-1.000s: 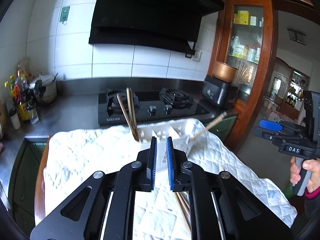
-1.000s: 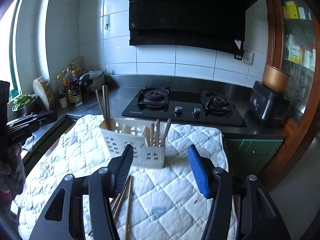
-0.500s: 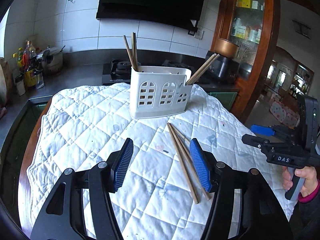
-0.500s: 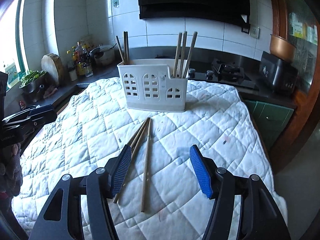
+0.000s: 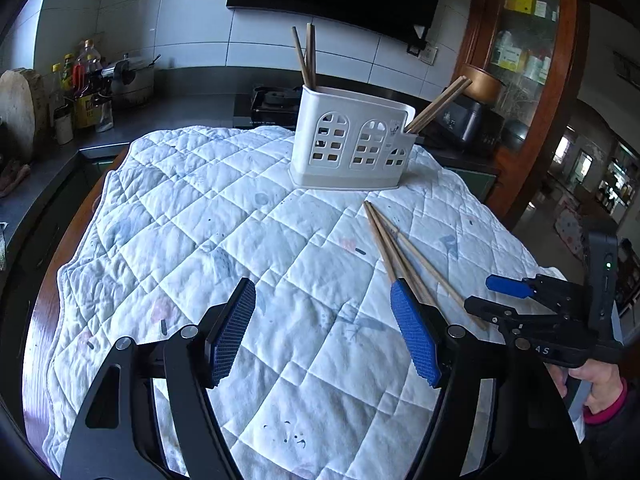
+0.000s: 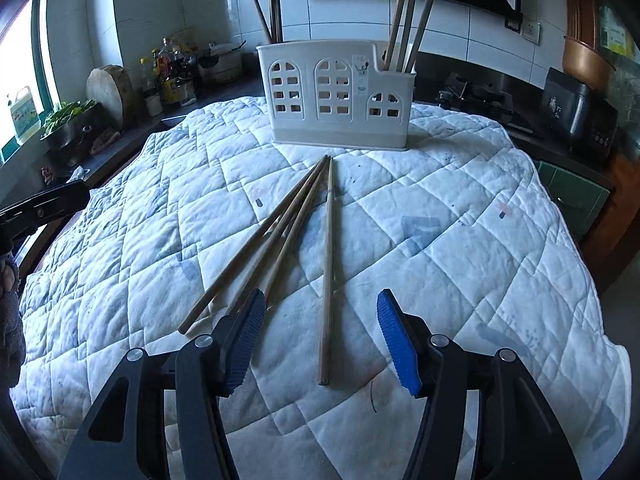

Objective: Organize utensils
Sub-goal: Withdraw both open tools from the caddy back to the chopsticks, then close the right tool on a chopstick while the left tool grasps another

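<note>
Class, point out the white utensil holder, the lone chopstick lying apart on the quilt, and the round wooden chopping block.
white utensil holder (image 6: 336, 92), right wrist view, front wall.
lone chopstick (image 6: 328, 264), right wrist view, mid-shaft.
chopping block (image 6: 110, 92), right wrist view, round face.

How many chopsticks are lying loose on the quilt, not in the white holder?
4. Three chopsticks fan out together, their near ends by the right tool's left finger; the single chopstick lies apart, running toward its gap. Fingers may hide more.
</note>
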Tool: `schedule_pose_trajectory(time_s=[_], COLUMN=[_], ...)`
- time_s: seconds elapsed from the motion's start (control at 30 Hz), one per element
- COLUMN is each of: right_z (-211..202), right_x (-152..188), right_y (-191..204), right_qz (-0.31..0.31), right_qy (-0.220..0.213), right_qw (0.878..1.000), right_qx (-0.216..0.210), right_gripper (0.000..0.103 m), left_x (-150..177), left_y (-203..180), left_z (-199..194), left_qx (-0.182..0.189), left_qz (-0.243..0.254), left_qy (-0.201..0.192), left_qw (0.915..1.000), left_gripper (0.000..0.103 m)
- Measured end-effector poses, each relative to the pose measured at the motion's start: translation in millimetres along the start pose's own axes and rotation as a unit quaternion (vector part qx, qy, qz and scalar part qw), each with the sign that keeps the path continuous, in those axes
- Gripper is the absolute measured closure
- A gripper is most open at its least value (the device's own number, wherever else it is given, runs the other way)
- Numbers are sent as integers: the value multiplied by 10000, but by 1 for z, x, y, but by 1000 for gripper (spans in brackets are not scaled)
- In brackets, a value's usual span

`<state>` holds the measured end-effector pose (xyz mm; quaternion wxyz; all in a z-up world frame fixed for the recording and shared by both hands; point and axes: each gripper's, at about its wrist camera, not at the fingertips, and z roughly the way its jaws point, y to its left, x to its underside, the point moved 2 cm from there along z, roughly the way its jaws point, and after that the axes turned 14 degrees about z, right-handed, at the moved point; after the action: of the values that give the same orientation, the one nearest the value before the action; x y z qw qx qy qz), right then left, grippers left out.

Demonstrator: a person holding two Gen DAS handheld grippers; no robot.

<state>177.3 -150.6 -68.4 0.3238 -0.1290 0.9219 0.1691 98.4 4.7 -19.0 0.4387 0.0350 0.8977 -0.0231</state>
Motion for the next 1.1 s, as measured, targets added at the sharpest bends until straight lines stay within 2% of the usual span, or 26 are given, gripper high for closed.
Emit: schedule_pose_trajectory(time_s=[0.07, 0.3, 0.37, 0.53, 0.63, 0.77, 1.1], right_z=[5, 18, 21, 29, 36, 37, 19], right_x=[-1, -6, -8, -11, -11, -13, -16], right_y=[-1, -4, -4, -2, -1, -4, -21], right_qz=[9, 155, 162, 120, 136, 171, 492], right_qy=[69, 253, 285, 359, 433, 402, 52], right_qw=[10000, 9996, 9995, 9993, 9990, 9990, 9987], right_qx=[-6, -41, -47, -22, 37, 101, 86], right_gripper=[56, 72, 73, 83, 85, 95, 96], left_x=[3, 10, 11, 14, 15, 15, 11], left_y=[2, 5, 4, 1, -3, -12, -38], left_z=[3, 7, 8, 11, 12, 16, 49], left_qx=[-77, 25, 40, 97, 163, 340, 592], left_qz=[-11, -133, -126, -139, -122, -109, -164], left_qy=[76, 153, 178, 217, 230, 262, 591], left_qw=[9999, 9998, 9998, 9996, 9995, 9990, 9964], left_gripper=[33, 32, 32, 32, 32, 32, 35])
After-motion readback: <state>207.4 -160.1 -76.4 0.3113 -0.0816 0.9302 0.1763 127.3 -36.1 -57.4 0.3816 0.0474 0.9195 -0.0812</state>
